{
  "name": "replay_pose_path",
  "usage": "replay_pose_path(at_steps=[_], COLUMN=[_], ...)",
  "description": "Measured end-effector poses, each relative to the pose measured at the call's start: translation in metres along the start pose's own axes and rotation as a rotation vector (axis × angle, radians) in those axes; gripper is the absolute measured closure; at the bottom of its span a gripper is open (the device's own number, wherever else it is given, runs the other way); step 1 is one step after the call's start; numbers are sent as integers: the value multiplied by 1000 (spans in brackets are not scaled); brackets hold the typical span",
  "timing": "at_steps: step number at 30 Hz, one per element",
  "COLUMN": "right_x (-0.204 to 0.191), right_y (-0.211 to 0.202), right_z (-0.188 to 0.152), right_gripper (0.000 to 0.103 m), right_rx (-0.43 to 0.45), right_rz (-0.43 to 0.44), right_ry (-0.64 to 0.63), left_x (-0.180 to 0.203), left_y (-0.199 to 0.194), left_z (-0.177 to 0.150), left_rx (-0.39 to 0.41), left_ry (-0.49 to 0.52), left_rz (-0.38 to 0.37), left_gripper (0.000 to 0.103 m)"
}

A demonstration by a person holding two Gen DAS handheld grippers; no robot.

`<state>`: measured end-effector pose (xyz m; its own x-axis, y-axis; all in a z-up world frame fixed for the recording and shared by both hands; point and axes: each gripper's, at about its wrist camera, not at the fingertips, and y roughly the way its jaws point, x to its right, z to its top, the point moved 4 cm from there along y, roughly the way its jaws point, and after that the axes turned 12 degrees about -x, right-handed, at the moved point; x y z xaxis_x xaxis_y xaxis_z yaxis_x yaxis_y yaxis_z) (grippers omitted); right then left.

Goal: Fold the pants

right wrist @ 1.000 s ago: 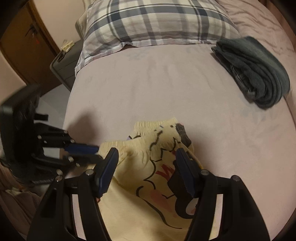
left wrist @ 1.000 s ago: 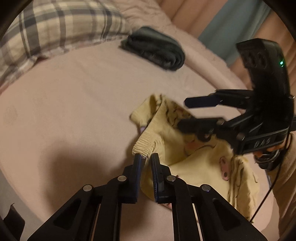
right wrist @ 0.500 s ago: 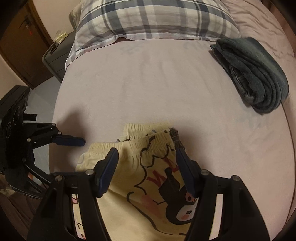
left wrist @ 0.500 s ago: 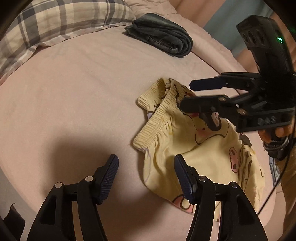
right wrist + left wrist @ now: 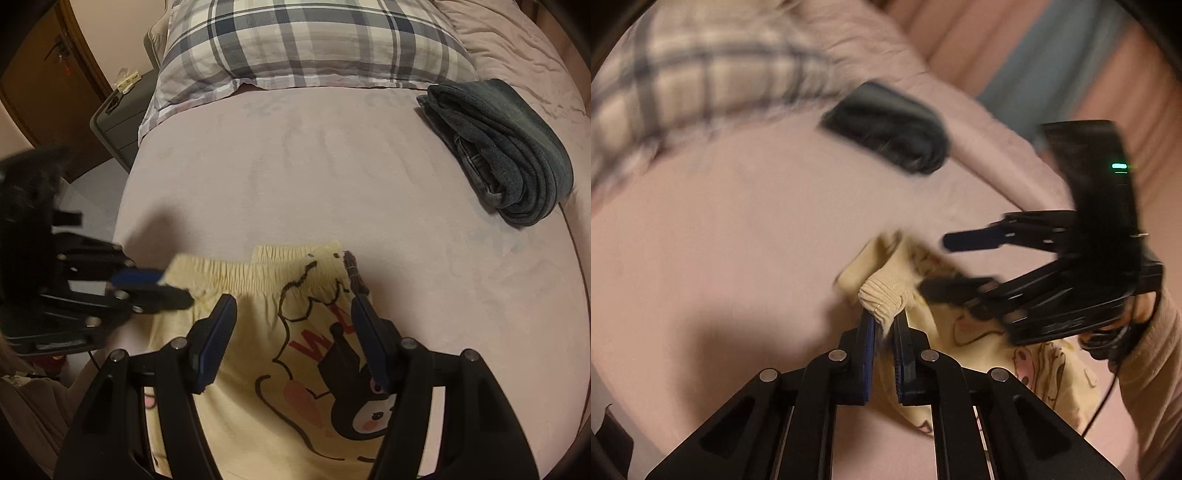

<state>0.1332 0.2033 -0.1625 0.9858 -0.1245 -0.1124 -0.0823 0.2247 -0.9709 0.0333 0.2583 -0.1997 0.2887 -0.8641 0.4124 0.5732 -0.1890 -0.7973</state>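
Pale yellow pants with a black cartoon print lie on the pink bed, waistband toward the pillow. In the left wrist view my left gripper is shut on the waistband's ribbed left corner and holds it bunched up. In the right wrist view the left gripper shows at that left corner. My right gripper is open, its fingers spread over the printed front of the pants. In the left wrist view the right gripper hovers open over the pants.
A folded dark grey garment lies at the far right of the bed. A plaid pillow lies at the head. A dark side table stands left of the bed, whose left edge is near the pants.
My left gripper was shut on the waistband corner a second ago, stood open half a second ago, and is now shut on the corner again. The right gripper stays open over the pants.
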Motion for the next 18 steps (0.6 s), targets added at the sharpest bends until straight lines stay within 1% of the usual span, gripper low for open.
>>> replay_pose_path(at_steps=[3, 4, 5, 6, 7, 8, 10, 13, 14, 15, 16, 17, 18], right_x=[6, 9, 11, 15, 16, 16, 11, -12, -17, -22, -28, -35, -42], right_y=[-2, -4, -5, -6, -6, -6, -5, -1, 1, 3, 5, 8, 9], right_z=[1, 1, 0, -1, -3, -6, -11, -19, -20, -21, -22, -23, -23], right_gripper=[39, 39, 39, 39, 39, 39, 39, 40, 40, 41, 41, 41, 40], right_rx=[14, 22, 27, 32, 32, 29, 24, 31, 30, 33, 34, 31, 33], right_rz=[-34, -30, -30, -42, -44, -28, 5, -1, 7, 22, 34, 24, 1], right_ry=[11, 25, 35, 48, 58, 74, 75, 17, 17, 23, 27, 21, 7], left_x=[-1, -6, -15, -23, -32, -37, -39, -41, -44, -47, -47, -52, -52], left_y=[5, 13, 26, 36, 48, 54, 57, 57, 58, 57, 54, 53, 52], left_z=[15, 18, 18, 15, 11, 11, 14, 16, 17, 19, 21, 24, 23], left_rx=[-4, -21, -69, -107, -155, -170, -176, -189, -200, -199, -197, -194, -198], left_ry=[5, -9, -25, -41, -66, -69, -81, -90, -99, -108, -113, -115, -112], left_rz=[-16, 3, 35, 48, 44, 41, 13, -4, -5, -11, -13, -6, -1], left_gripper=[96, 96, 96, 96, 96, 95, 95, 93, 88, 86, 79, 68, 64])
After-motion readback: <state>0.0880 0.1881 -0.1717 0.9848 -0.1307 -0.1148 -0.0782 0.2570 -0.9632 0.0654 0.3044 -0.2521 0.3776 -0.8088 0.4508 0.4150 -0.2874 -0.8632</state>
